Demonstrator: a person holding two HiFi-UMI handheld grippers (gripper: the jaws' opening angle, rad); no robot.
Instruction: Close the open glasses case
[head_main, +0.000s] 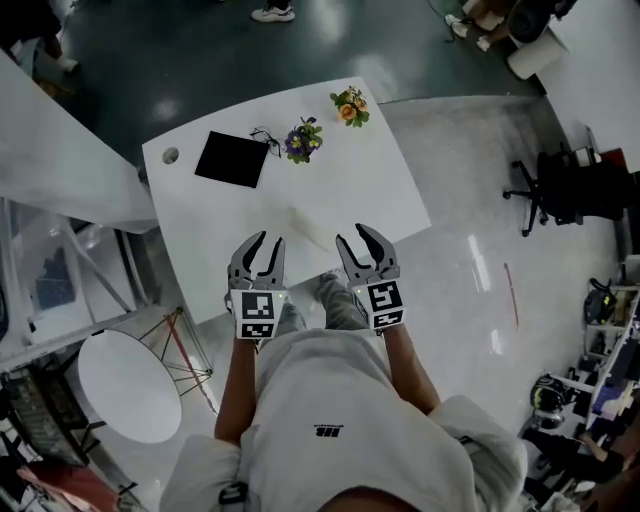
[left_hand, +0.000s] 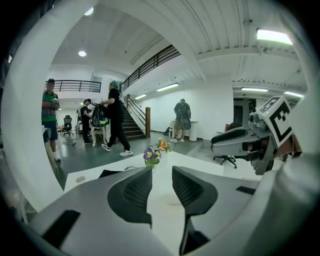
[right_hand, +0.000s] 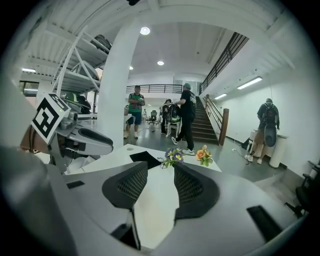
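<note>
A flat black square thing (head_main: 232, 159) lies at the far left of the white table (head_main: 370, 190); I cannot tell whether it is the glasses case. It also shows as the black square (left_hand: 112, 173) and the black square (right_hand: 146, 157) in the gripper views. Thin dark glasses (head_main: 266, 137) lie at its right corner. My left gripper (head_main: 268, 240) and right gripper (head_main: 352, 235) hover side by side over the table's near edge, far from the black thing. Both are open, with nothing between the left gripper's (left_hand: 161, 172) or the right gripper's (right_hand: 160, 170) jaws.
Purple flowers (head_main: 303, 140) and orange flowers (head_main: 350, 106) stand at the table's far side. A cable hole (head_main: 170, 155) is at the far left corner. A round white side table (head_main: 128, 385) stands to my left, an office chair (head_main: 560, 190) to the right. People (right_hand: 187, 117) walk beyond the table.
</note>
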